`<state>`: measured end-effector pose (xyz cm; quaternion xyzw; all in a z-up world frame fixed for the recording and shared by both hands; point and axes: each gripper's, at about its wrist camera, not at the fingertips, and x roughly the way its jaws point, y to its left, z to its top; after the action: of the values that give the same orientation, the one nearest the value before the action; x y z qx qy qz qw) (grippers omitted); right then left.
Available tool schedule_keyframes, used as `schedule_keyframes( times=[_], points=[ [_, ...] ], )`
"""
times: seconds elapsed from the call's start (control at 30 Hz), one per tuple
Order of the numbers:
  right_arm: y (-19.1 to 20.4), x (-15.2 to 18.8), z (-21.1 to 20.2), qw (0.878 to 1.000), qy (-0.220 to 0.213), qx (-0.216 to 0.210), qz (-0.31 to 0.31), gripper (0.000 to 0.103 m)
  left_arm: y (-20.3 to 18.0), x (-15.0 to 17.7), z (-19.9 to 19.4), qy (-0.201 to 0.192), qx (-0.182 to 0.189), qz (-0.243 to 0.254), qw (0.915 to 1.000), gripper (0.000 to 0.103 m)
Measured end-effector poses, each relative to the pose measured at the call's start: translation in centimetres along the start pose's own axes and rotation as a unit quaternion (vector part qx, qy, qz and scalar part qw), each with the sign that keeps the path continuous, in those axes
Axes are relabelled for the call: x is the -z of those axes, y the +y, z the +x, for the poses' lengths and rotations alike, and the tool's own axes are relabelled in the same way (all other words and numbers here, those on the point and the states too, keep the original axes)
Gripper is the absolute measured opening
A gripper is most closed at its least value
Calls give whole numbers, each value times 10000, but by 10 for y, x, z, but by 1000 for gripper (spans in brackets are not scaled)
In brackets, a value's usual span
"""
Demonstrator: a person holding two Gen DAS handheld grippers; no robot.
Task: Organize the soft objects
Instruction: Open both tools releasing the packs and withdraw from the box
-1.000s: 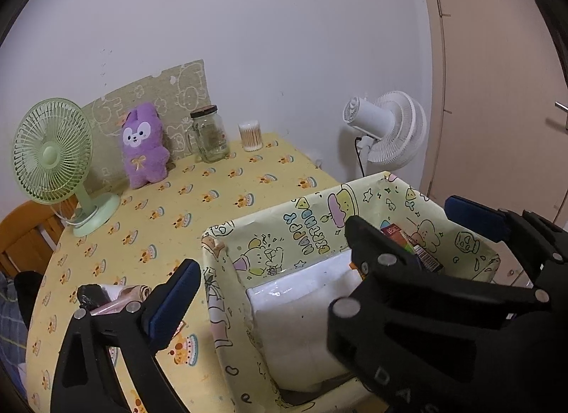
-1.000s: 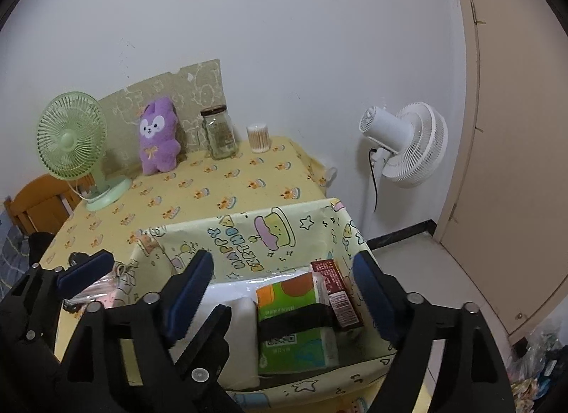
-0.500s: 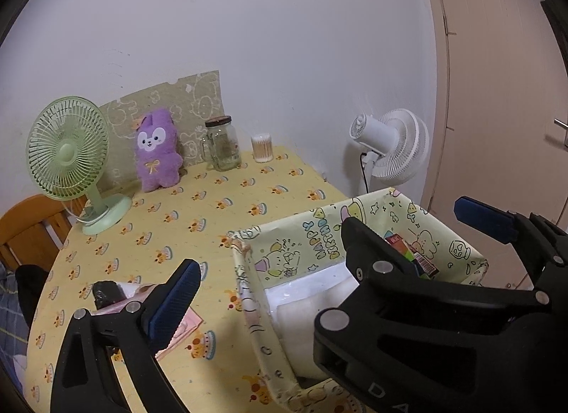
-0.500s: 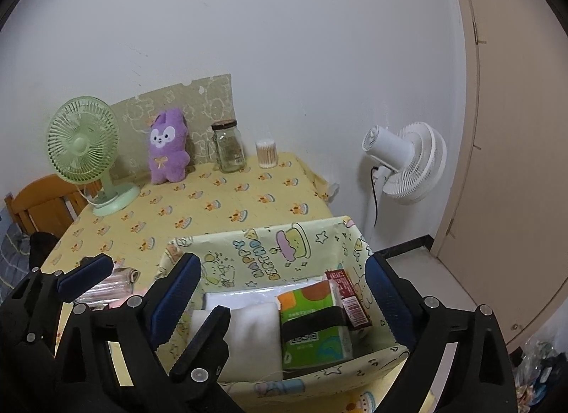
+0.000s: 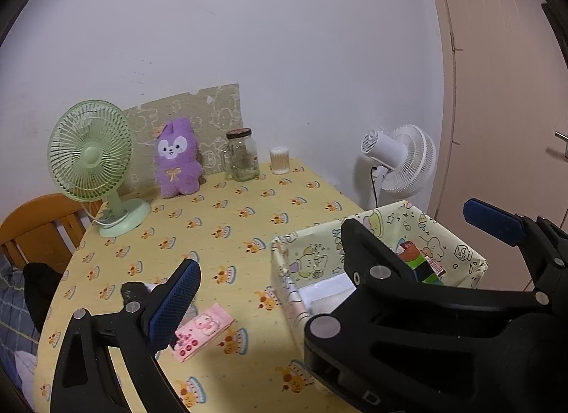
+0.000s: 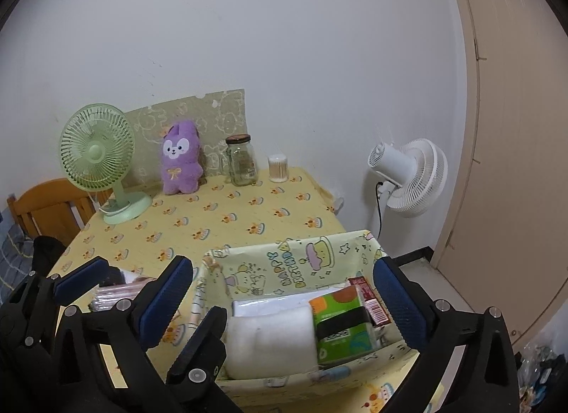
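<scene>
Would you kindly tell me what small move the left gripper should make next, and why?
Probably lower the open left gripper toward the flat pink packet on the yellow tablecloth; it lies outside the patterned fabric bin, which already holds tissue packs.

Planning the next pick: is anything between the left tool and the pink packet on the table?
Nothing visible. The pink packet lies flat on the tablecloth beside the open left tool, left of the storage box.

Home room, cake-print tablecloth [image 5: 220, 221], plush toy [image 5: 177, 159], desk fan [image 5: 90, 161], wooden chair [image 5: 39, 224]
</scene>
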<state>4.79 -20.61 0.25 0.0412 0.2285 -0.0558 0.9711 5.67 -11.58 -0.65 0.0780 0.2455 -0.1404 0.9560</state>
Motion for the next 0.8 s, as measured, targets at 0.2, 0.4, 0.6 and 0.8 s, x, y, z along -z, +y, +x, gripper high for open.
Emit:
schedule_keyframes(
  times=[0.2, 0.4, 0.6, 0.8],
  points=[
    [16, -1, -12, 9999, -120, -29, -80, 103, 13, 2, -13, -126, -71, -76, 9999, 101],
    [32, 0, -22, 9997, -213, -79, -83, 103, 27, 6, -26, -232, -176, -94, 9995, 102],
    [48, 2, -30, 9996, -243, -145, -90, 103, 41, 9, -35, -309, -247, -172, 9991, 102],
    [66, 3, -32, 9993, -243, -232, -159, 103, 55, 15, -41, -314, -336, -237, 9987, 102]
  ],
)
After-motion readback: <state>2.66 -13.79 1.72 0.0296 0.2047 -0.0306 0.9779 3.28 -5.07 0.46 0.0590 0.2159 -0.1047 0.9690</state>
